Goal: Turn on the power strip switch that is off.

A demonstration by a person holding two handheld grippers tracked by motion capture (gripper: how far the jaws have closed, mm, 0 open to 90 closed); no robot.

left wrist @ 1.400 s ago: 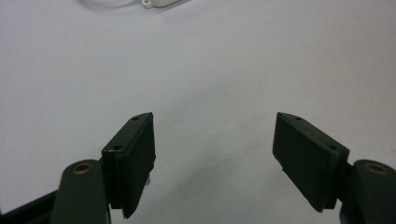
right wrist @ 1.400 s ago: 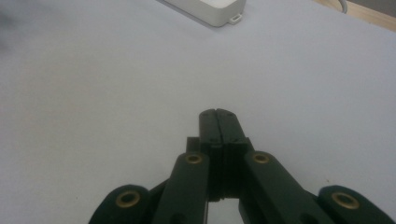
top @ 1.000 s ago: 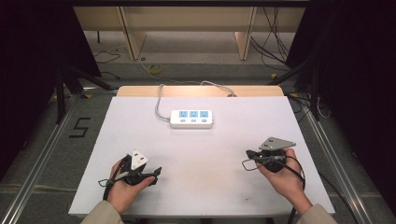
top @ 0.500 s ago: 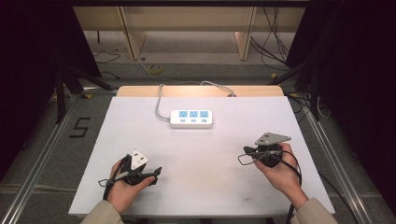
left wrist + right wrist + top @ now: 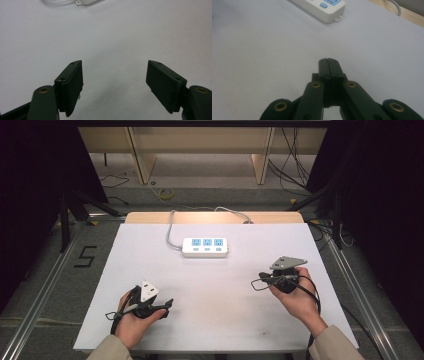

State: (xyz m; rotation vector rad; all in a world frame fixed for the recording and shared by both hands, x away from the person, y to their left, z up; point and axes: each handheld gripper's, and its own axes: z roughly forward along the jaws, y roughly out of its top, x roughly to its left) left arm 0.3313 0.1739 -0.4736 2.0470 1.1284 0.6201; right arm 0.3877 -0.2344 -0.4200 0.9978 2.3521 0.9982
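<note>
L tongs (image 5: 114, 87) held low at near left, jaws wide apart, nothing betw. them. R tongs (image 5: 329, 65) at near right, jaws pressed together, pointing left.

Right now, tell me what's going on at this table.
A person sits at a white table with a two-jaw gripper in each hand. The left gripper has its jaws wide open with nothing between them; the right gripper is shut and empty. A white power strip lies untouched toward the far side, and both grippers are well short of it.
</note>
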